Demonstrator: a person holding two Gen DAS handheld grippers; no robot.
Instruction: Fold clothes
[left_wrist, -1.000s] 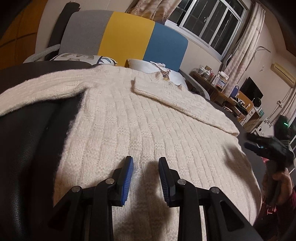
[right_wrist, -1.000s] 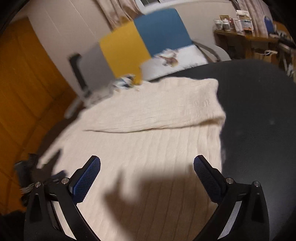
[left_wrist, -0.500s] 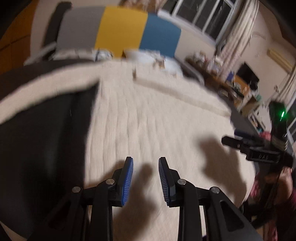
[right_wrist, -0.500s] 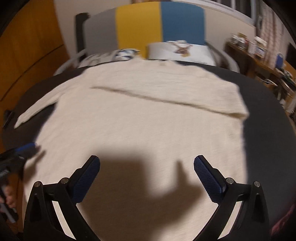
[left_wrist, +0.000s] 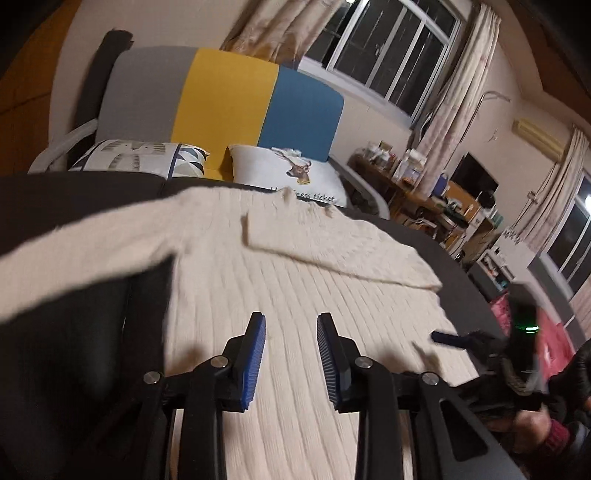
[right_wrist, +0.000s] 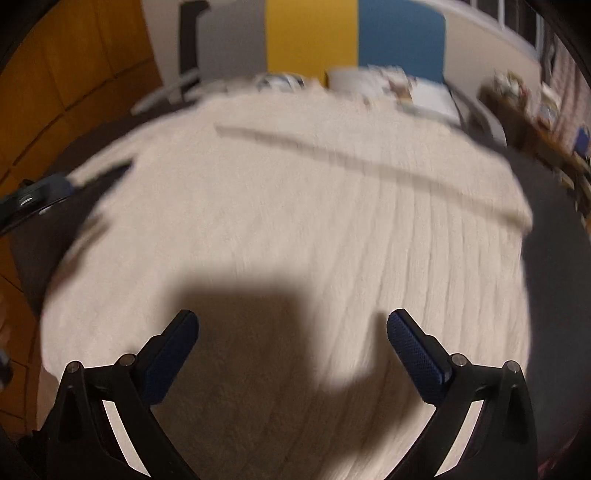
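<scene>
Across the dark bed surface, a cream ribbed knit sweater lies flat, dark margin on both sides; left gripper narrowly parted, right gripper wide, both empty.

I'm working in someone's bedroom at night: a bed with a grey, yellow and blue headboard, two printed pillows, curtained windows, a wall air conditioner, and a cluttered desk with a television alongside.
</scene>
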